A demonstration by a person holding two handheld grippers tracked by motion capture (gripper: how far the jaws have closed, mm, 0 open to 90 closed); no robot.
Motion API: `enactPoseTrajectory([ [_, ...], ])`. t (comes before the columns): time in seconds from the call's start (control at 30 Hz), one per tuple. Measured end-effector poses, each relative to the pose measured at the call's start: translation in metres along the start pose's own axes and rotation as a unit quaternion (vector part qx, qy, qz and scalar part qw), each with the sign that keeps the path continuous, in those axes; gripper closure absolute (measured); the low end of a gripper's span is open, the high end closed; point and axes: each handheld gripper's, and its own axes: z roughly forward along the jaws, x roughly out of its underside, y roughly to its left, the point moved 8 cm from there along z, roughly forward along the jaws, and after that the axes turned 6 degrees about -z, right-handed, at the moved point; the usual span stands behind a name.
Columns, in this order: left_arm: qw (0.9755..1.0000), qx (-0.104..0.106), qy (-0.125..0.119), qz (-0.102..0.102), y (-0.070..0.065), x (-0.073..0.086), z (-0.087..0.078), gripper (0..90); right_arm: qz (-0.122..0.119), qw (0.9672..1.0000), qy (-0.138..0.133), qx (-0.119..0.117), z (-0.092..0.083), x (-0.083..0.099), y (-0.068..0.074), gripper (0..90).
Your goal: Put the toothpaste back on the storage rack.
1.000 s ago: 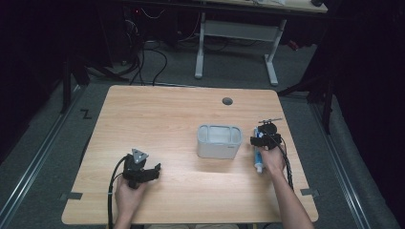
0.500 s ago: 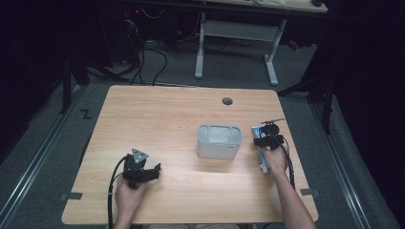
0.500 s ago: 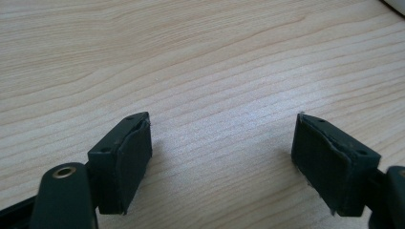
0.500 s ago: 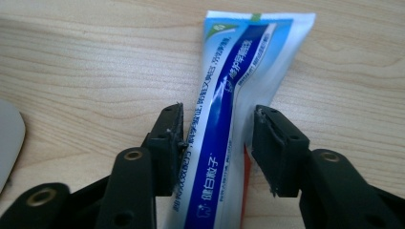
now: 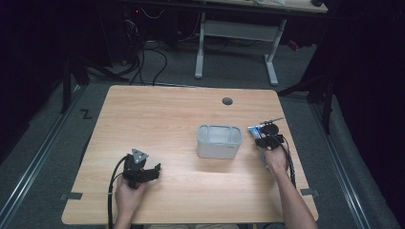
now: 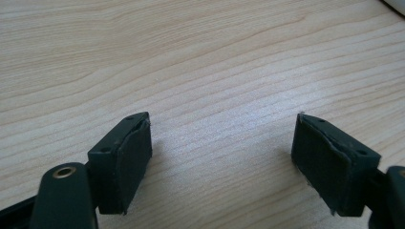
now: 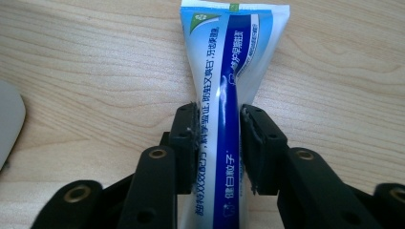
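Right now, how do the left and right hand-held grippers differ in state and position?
The left hand-held gripper stands wide open over bare wood, while the right hand-held gripper is shut on the toothpaste tube. The left sits at the table's near left, apart from the grey container; the right sits just right of that container. Both are black, each held in a hand.

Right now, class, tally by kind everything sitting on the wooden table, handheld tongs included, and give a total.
Grey containers: 1, the grey container.
Toothpaste tubes: 1, the toothpaste tube, clamped in the right tongs.
Tongs: 2, counting the open left tongs.
Total: 4
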Motion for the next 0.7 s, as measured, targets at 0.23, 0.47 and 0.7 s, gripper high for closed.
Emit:
enactPoseTrajectory([
  [0.23, 1.0, 0.0, 0.0, 0.0, 0.0, 0.0, 0.0, 21.9, -0.006, 0.9999, 0.004, -0.011, -0.003, -0.001, -0.001, 71.5],
  [0.47, 1.0, 0.0, 0.0, 0.0, 0.0, 0.0, 0.0, 21.9, -0.009, 0.9994, -0.004, -0.034, -0.007, 0.0, 0.001, 72.5],
  [0.7, 1.0, 0.0, 0.0, 0.0, 0.0, 0.0, 0.0, 21.6, -0.023, 0.9985, -0.01, -0.048, -0.016, 0.001, 0.005, 73.1],
])
